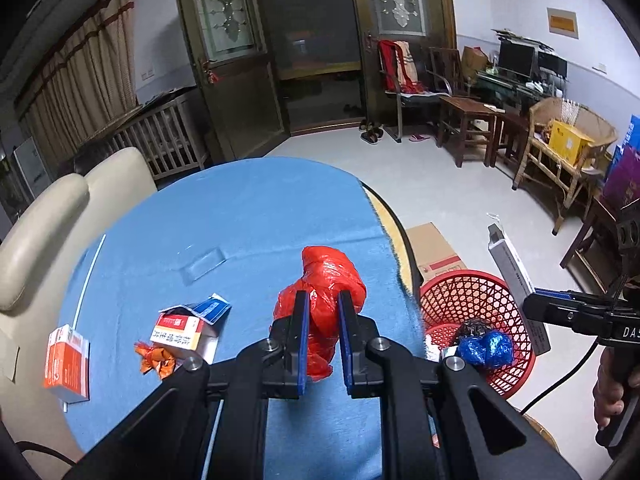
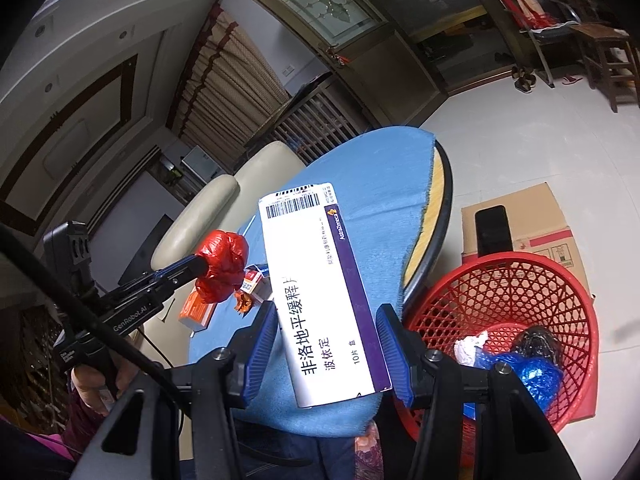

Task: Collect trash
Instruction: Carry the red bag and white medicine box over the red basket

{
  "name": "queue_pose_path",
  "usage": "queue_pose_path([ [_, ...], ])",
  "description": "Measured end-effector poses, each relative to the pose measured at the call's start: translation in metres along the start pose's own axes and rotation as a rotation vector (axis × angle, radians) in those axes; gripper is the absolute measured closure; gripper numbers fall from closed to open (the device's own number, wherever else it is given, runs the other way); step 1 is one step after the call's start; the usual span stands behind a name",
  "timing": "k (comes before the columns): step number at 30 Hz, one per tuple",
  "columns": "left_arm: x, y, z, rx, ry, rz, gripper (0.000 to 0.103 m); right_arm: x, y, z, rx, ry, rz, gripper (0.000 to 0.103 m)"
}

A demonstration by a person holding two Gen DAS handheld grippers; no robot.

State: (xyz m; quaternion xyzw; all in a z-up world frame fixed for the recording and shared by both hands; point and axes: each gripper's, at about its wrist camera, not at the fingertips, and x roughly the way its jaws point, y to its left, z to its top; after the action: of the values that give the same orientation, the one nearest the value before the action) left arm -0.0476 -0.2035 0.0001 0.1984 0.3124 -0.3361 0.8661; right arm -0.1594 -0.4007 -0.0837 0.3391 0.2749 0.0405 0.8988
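Note:
My left gripper [image 1: 323, 300] is shut on a crumpled red plastic bag [image 1: 326, 280], held above the blue tablecloth [image 1: 240, 216]; the right wrist view shows that bag [image 2: 222, 264] at the tips of the left gripper [image 2: 200, 266]. A white and purple medicine box [image 2: 324, 296] stands upright between the blue pads of my right gripper [image 2: 332, 320], which is shut on it; the box [image 1: 516, 276] hangs over the red mesh basket [image 1: 452, 292]. The basket [image 2: 500, 292] on the floor holds a blue bag [image 2: 532, 376], a black bag and white paper.
On the cloth lie an orange box [image 1: 66, 364], an open white and orange box [image 1: 186, 328] and an orange wrapper [image 1: 154, 358]. A cardboard box [image 2: 520, 216] with a dark phone on it stands behind the basket. A beige chair [image 1: 60, 216] sits left of the table.

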Motion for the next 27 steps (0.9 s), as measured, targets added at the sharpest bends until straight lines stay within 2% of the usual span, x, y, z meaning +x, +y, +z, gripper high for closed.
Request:
queue_pose_path([
  [27, 0.011, -0.072, 0.012, 0.132, 0.018, -0.05, 0.089, -0.033, -0.041, 0.0, 0.081, -0.053, -0.014, 0.049],
])
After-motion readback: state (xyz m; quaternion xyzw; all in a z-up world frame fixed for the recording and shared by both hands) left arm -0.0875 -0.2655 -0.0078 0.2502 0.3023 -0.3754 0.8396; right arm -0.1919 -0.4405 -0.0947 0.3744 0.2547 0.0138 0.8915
